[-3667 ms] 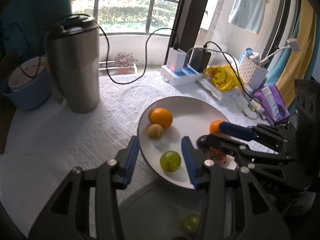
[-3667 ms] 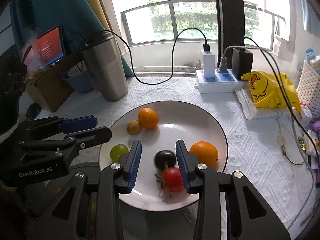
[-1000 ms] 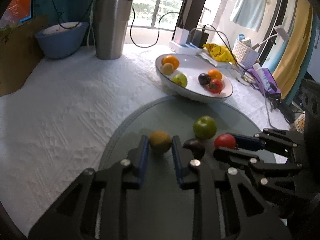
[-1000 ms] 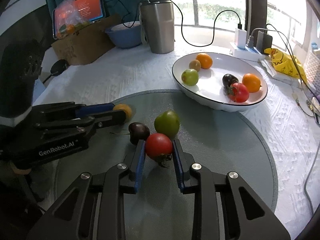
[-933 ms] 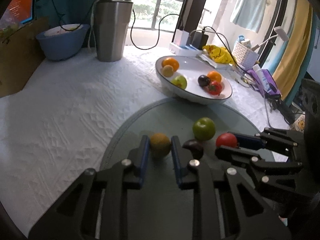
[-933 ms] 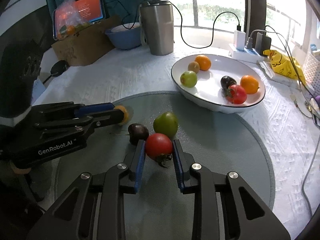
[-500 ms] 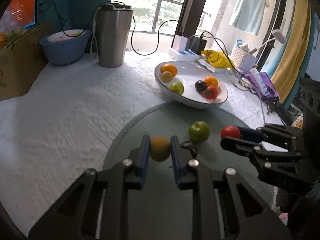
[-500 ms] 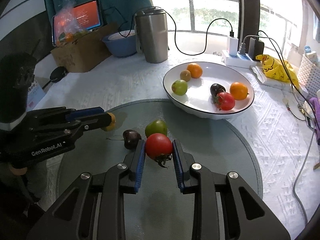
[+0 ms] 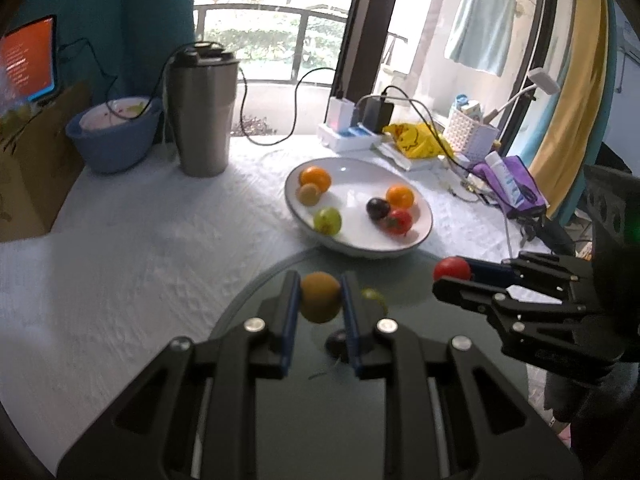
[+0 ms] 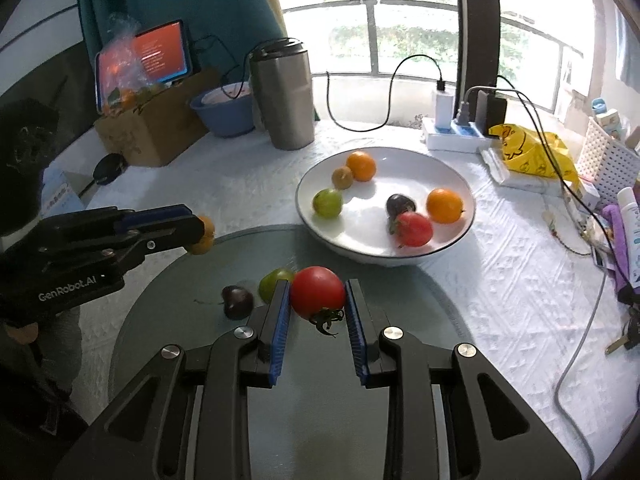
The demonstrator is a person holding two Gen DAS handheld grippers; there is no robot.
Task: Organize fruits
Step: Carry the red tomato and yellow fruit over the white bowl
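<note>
White textured cloth covers the desk (image 10: 248,184); left tongs (image 9: 320,300) clench a small yellow-orange round fruit (image 9: 320,297) above the grey round glass mat (image 10: 400,280). Right tongs (image 10: 318,300) grip a red tomato (image 10: 317,292) above it, near the white shallow bowl (image 10: 456,176).

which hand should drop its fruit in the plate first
Right, probably. Its gripper, shut on the tomato, points straight at the plate. The left gripper, holding an orange fruit, sits farther off to the side.

The left tool (image 10: 200,232) carries the white brand mark "GenRobot.AI" along its black body; the tablet screen (image 10: 148,60) shows text too small to read.
</note>
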